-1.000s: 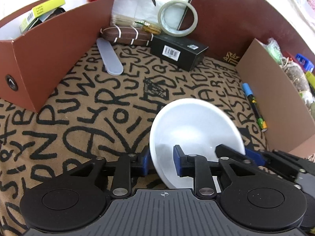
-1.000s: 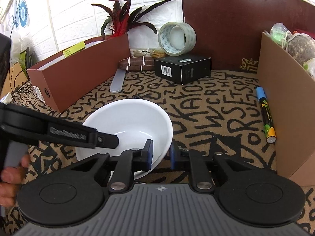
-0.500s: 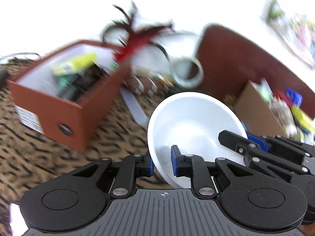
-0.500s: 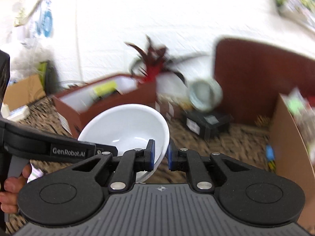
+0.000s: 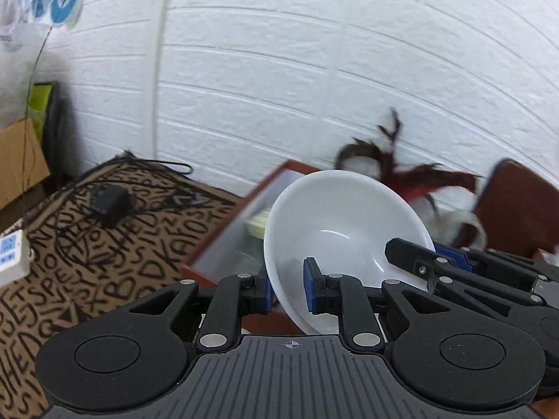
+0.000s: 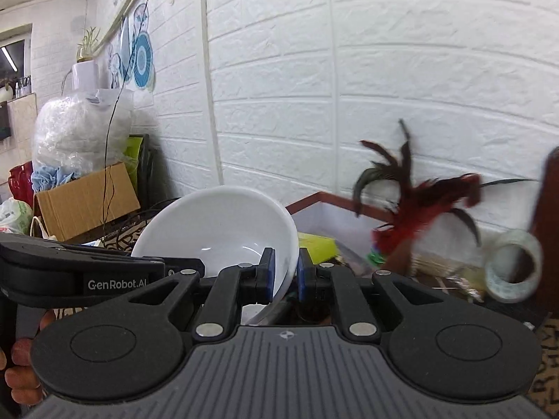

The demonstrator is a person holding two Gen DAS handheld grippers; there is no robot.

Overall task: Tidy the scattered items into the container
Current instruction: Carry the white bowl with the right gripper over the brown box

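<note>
A white bowl (image 5: 344, 223) is held in the air by both grippers. My left gripper (image 5: 287, 291) is shut on its left rim. My right gripper (image 6: 283, 276) is shut on its right rim, and the bowl also shows in the right wrist view (image 6: 220, 228). The brown open box (image 5: 227, 241) lies right behind and below the bowl, with a yellow-green item inside (image 6: 316, 246). The right gripper's body shows in the left wrist view (image 5: 489, 279), and the left one's in the right wrist view (image 6: 87, 272).
Red and dark feathers (image 6: 419, 202) stand against the white brick wall behind the box. A tape roll (image 6: 512, 269) sits at the right. A black adapter with cable (image 5: 108, 204) lies on the lettered cloth (image 5: 70, 279). A cardboard box (image 6: 87, 199) stands at the left.
Both grippers have lifted the bowl off the cloth and carried it left and up toward the brown box. The view now tilts up to the wall.
</note>
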